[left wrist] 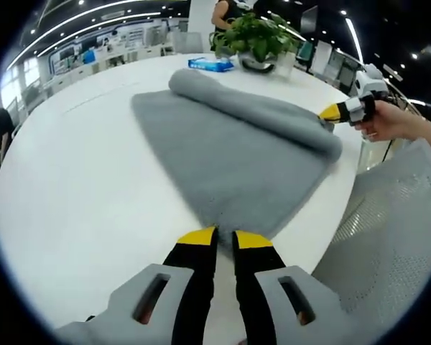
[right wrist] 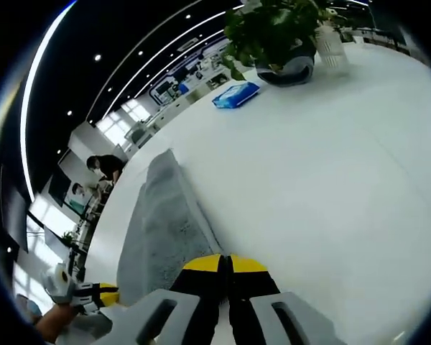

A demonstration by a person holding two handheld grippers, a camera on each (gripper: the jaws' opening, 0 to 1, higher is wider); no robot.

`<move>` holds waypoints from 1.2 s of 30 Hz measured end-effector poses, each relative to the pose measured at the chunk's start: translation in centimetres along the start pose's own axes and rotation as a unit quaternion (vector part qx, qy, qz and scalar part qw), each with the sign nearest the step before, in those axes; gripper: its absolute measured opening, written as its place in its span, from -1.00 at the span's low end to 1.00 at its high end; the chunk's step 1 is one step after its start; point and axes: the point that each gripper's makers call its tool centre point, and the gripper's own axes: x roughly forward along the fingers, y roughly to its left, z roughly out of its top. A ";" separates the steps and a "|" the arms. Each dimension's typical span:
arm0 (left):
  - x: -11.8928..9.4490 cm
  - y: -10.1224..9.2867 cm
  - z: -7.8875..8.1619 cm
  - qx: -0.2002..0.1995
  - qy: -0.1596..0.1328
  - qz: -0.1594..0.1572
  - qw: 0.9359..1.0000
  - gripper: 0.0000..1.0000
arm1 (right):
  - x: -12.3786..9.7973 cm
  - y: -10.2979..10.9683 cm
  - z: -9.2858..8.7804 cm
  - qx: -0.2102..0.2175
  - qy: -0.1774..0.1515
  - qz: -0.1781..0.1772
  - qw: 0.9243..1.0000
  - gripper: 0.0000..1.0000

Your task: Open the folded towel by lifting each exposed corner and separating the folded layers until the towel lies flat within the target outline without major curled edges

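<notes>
Grey fleece is what I have between my tools: a soft grey towel (left wrist: pixel 230 154), folded over on itself, lies on the round white table (left wrist: pixel 72 187) with a thick rolled fold along its far edge. My left gripper (left wrist: pixel 225 238) has its yellow-tipped jaws drawn close together right at the near corner of the cloth; they seem to pinch that corner, though I cannot see fabric between the tips for certain. My right gripper (right wrist: pixel 225 264) has its jaws pressed together at the end of the rolled fold, and in the left gripper view I see its yellow tip (left wrist: pixel 332 112) touching the roll's end, so I judge it is clamped on the top layer there.

To do this step well I should, I think, lift both held points just clear of the table and draw them apart and away from the fold, so the upper layer peels off instead of dragging the whole towel. Keeping the cloth taut between the two tips should stop the edge from curling. I cannot make out a target outline on the table.

A green potted plant (left wrist: pixel 257 36) and a blue packet (left wrist: pixel 210 65) stand well beyond the towel, clear of my path.
</notes>
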 end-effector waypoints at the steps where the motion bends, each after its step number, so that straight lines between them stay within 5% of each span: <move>1: 0.0 0.0 0.0 -0.001 0.000 0.000 1.000 -0.84 | -0.1 -0.2 -0.1 0.002 -0.001 -0.002 1.000 -1.00; 20: -0.1 0.2 -0.1 -0.011 -0.003 0.003 1.000 -0.84 | -2.7 -3.6 -1.6 0.056 -0.033 -0.031 0.997 -1.00; 36: -0.2 0.1 -0.1 -0.015 -0.002 0.003 1.000 -0.83 | -3.8 -4.5 -2.5 0.086 -0.054 -0.047 0.994 -1.00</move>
